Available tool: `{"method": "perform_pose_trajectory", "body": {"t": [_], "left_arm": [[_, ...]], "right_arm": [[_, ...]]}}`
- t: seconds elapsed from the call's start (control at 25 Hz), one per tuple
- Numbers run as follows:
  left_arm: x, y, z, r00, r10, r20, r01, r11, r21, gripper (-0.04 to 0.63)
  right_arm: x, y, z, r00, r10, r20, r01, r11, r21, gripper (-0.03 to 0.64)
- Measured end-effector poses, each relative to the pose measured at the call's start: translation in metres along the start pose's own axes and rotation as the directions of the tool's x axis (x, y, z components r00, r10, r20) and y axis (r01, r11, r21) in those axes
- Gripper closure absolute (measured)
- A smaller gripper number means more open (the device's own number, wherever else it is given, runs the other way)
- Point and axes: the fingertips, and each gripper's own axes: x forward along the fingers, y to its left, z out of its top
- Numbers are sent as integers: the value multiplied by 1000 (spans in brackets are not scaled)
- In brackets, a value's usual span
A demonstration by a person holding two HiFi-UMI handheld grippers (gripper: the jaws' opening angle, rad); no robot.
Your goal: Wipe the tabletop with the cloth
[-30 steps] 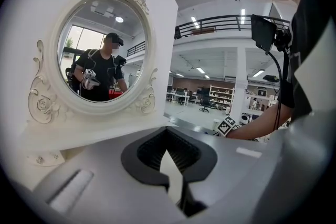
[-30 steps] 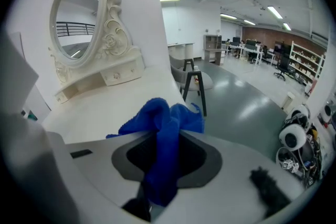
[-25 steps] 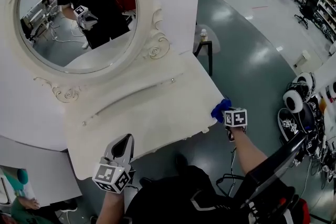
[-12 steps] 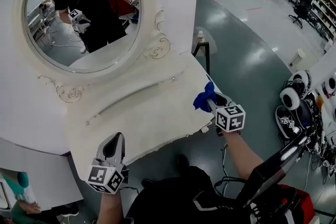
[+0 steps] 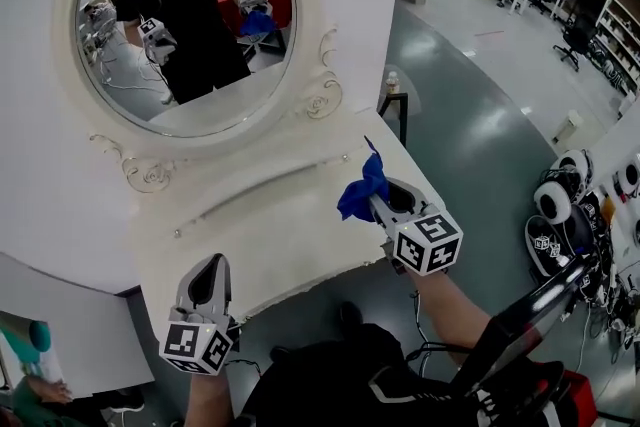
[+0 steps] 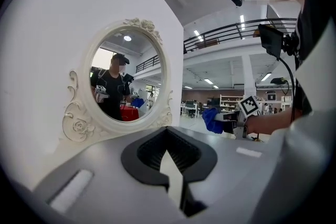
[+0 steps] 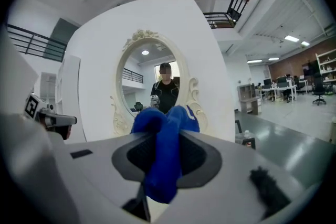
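The cloth (image 5: 360,193) is clamped in the right hand-held gripper (image 5: 378,203), whose jaws are closed on its middle. In the right gripper view, the blue cloth (image 7: 165,155) is seen bunched between the pads, with a loose end hanging below them. It is held at the right end of the worktop (image 5: 270,235); whether it touches the surface cannot be told. Its long axis runs along the jaws, and its free tip points up and away towards the mirror (image 5: 190,25).

Most of the worktop lies to the left of the cloth, with its long axis running from right to left, so a wiping stroke is judged to call for travel leftward. The left hand-held gripper (image 5: 212,267) is held at the front left edge, well apart from the cloth, with its tips together and nothing between them.
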Motion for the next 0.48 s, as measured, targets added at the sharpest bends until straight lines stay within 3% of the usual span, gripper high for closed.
{"method": "perform_pose_trajectory", "body": {"t": [0.48], "left_arm": [[-27, 42, 14, 996, 79, 42, -79, 997, -6, 589]], "right_arm": [[30, 82, 19, 994, 110, 19, -108, 990, -88, 518]]}}
